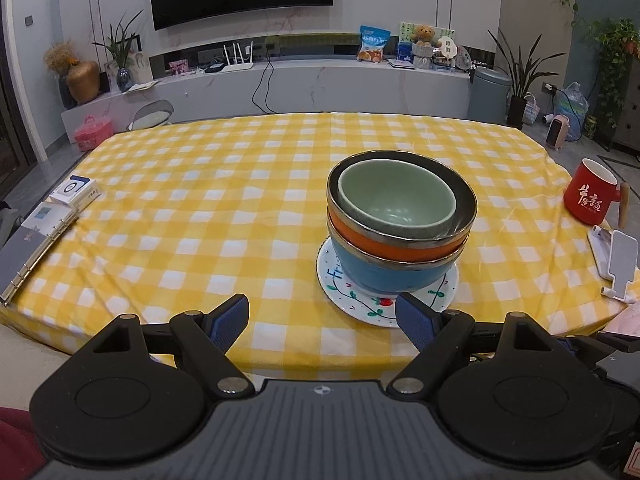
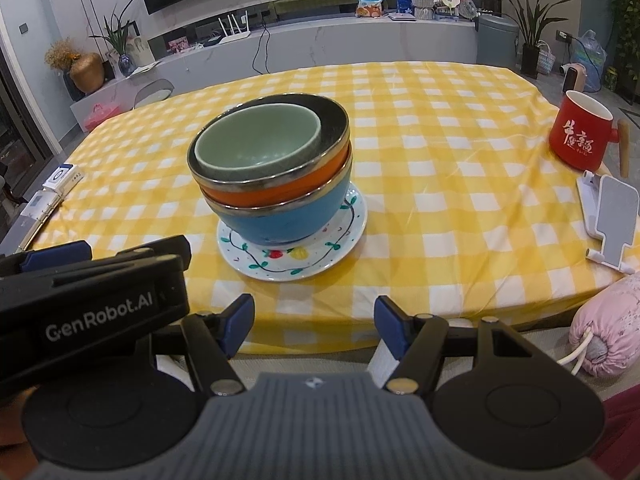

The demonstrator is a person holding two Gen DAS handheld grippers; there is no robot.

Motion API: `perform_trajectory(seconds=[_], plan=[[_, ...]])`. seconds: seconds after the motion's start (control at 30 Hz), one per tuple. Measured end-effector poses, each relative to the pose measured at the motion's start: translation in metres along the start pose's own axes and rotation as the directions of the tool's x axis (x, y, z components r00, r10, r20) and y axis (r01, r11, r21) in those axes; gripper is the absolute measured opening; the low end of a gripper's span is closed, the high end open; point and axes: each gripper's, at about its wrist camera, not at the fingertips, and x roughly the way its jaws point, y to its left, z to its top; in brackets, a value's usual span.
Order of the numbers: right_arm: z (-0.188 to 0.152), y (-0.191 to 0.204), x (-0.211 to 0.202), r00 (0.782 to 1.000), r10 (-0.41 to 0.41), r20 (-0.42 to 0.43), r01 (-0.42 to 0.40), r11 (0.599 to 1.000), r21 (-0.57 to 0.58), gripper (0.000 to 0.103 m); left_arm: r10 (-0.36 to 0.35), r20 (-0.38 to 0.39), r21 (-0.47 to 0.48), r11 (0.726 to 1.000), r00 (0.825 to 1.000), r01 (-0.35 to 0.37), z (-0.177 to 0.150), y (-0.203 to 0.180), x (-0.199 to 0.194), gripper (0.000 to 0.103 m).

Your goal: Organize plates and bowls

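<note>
Checked cloth point(image 1: 240, 184): glossy round bowls point(image 1: 400, 216) nested on painted plate point(image 1: 360, 304).

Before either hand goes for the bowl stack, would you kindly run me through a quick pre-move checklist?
1. Left tongs open, nothing between them: ok.
2. Right tongs open, empty: ok.
3. Green bowl nested inside orange bowl: ok.
4. Orange bowl level in blue bowl: not ok, tilted.
5. Blue bowl resting on painted plate: ok.
6. Red mug well apart from stack: ok.
</note>
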Motion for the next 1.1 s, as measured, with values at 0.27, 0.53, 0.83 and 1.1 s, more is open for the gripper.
perform_trajectory(seconds=[0.27,0.53,0.83,1.1], plan=[[-0.0003,-0.0005,0.001,1.0,-0.004,-0.007,0.004,1.0,0.002,0.066,-0.003,-0.024,-0.007,1.0,1.0,0.003,0.0,0.0007,0.0029,0.097],[-0.0016,-0.0008,0.0034,1.0,-0.014,-0.015,0.014,1.0,-0.001,0.065,0.008,-0.023,-0.006,1.0,1.0,-0.008,-0.0018,-0.0013,0.0035,0.097],[-0.0025,-0.0023,0.0053,1.0,-0.017,-0.022,0.017,1.0,0.001,0.064,0.018,-0.025,-0.011,1.0,1.0,-0.018,-0.0024,-0.0007,0.0053,0.097],[-0.0033,-0.0046,0.0091,0.999,-0.022,-0.038,0.022,1.0,0.004,0.064,0.004,-0.049,-0.029,1.0,0.999,-0.005,-0.0035,0.0009,0.0095,0.097]])
